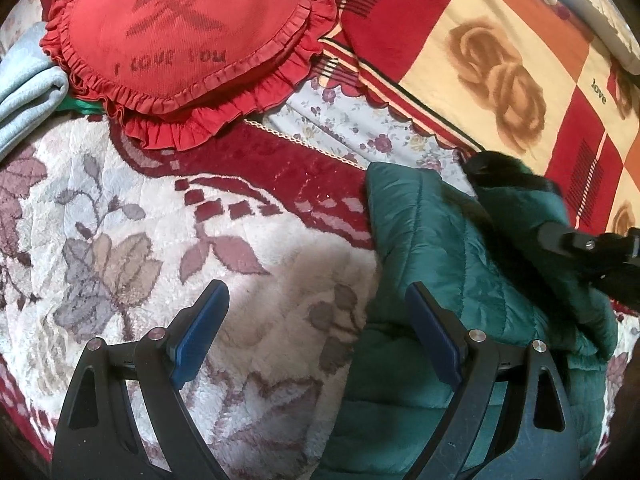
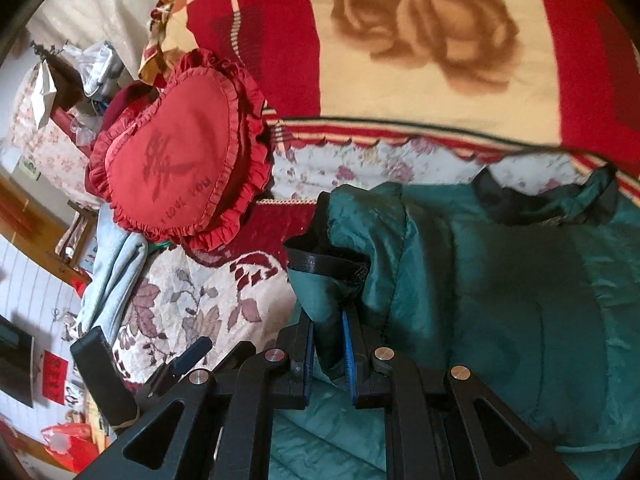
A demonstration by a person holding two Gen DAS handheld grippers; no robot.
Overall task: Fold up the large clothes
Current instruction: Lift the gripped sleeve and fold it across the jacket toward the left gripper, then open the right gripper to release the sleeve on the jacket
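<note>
While the big flowery blanket (image 1: pixel 132 240) is covering the bed, a red and cream quilt (image 1: pixel 492 60) with brown roses is lying across the far side, and the small word "love" is showing on it. Near the quilt's edge, the puffy green coat (image 2: pixel 500 280) is lying on the blanket. A red heart pillow (image 1: pixel 180 40) with frills is sitting beside it, saying "I LOVE YOU" under a large dark sign. The right gripper (image 2: pixel 328 352) is pinching a green fold of the coat. The left gripper (image 1: pixel 316 332) is hanging spread wide at the coat's edge, holding nothing.
</note>
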